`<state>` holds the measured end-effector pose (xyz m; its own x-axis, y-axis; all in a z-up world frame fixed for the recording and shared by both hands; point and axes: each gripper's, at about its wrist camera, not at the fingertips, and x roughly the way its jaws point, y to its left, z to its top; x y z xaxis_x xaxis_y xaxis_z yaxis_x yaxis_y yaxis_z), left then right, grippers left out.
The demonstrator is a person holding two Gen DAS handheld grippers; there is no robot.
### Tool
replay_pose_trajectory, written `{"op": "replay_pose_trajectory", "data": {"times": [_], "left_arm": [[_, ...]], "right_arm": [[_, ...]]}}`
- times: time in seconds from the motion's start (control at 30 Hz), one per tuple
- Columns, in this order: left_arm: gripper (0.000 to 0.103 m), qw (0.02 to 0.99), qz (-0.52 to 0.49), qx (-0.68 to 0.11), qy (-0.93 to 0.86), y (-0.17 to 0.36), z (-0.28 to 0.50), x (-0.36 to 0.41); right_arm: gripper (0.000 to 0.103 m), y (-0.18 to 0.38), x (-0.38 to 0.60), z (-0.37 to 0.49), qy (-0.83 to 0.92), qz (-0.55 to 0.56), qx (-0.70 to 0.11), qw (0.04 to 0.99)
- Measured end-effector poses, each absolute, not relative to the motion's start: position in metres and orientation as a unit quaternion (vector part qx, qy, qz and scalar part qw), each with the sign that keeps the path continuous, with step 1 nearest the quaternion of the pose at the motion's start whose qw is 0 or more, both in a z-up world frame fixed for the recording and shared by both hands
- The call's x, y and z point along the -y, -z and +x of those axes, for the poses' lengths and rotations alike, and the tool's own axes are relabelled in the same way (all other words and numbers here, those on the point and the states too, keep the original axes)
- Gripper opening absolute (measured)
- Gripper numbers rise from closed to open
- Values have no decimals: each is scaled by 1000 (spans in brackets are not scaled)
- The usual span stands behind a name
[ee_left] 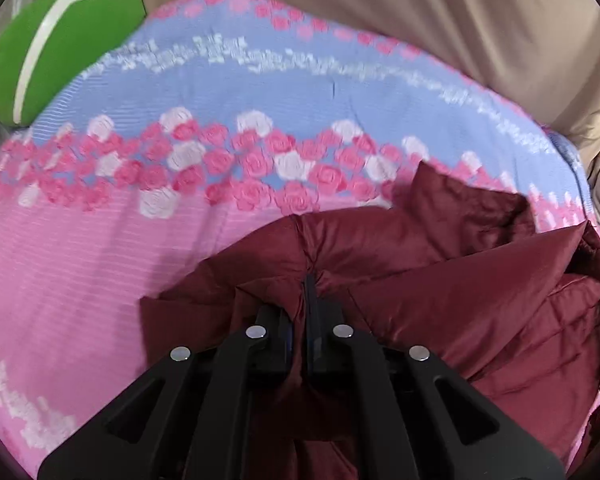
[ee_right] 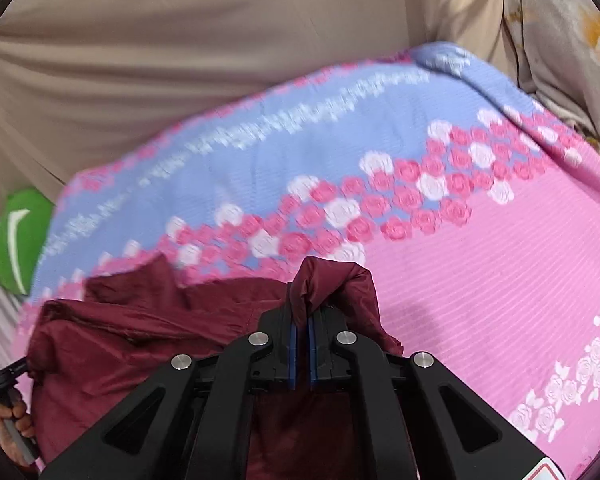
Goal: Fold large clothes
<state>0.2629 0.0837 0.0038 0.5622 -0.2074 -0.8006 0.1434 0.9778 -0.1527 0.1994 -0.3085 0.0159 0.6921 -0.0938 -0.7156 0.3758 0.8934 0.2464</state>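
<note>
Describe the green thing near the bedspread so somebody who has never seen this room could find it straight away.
Start at the big bedspread banded in pink and pale blue with rows of roses. Follow its blue band to the far corner, away from the dark red jacket that both grippers hold. The green cushion sits there against beige fabric: the only green thing, rounded, with one curved white stripe.

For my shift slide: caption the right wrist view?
Right gripper shut on a fold of the maroon padded jacket over the pink-and-blue rose-patterned bedspread.
</note>
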Motion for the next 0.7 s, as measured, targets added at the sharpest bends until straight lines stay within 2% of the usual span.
{"op": "replay_pose_trajectory", "data": {"times": [0.17, 0.3, 0.37, 0.4, 0.43, 0.47, 0.53, 0.57, 0.63, 0.7], "left_arm": [[6, 880, -52, -458, 113, 12, 274, -82], [11, 882, -92, -440, 139, 7, 272, -92], [26, 890, -119, -414, 151, -8, 263, -103], [34, 894, -132, -397, 159, -16, 256, -109], [50, 900, -140, -377, 167, -26, 248, -115], [73, 906, -140, -361, 169, -34, 241, -118], [91, 925, -117, -325, 158, -51, 225, -121], [91, 930, -102, -316, 159, -56, 219, -120], [92, 929, -73, -323, 166, -55, 217, -114], [92, 923, -57, -347, 159, -44, 223, -107]], "right_arm": [[5, 22, 313, 222, 149, 180, -411, 881], [10, 16, 314, 213, 147, 187, -394, 888], [20, 2, 318, 196, 136, 205, -364, 898], [30, -9, 322, 181, 127, 222, -337, 906], [39, -17, 325, 169, 125, 232, -318, 911], [45, -25, 330, 153, 124, 241, -298, 915], [53, -34, 335, 130, 122, 246, -276, 921], [60, -37, 335, 121, 122, 245, -272, 923], [67, -34, 335, 107, 116, 242, -276, 923], [68, -24, 332, 107, 105, 237, -298, 919]]}}
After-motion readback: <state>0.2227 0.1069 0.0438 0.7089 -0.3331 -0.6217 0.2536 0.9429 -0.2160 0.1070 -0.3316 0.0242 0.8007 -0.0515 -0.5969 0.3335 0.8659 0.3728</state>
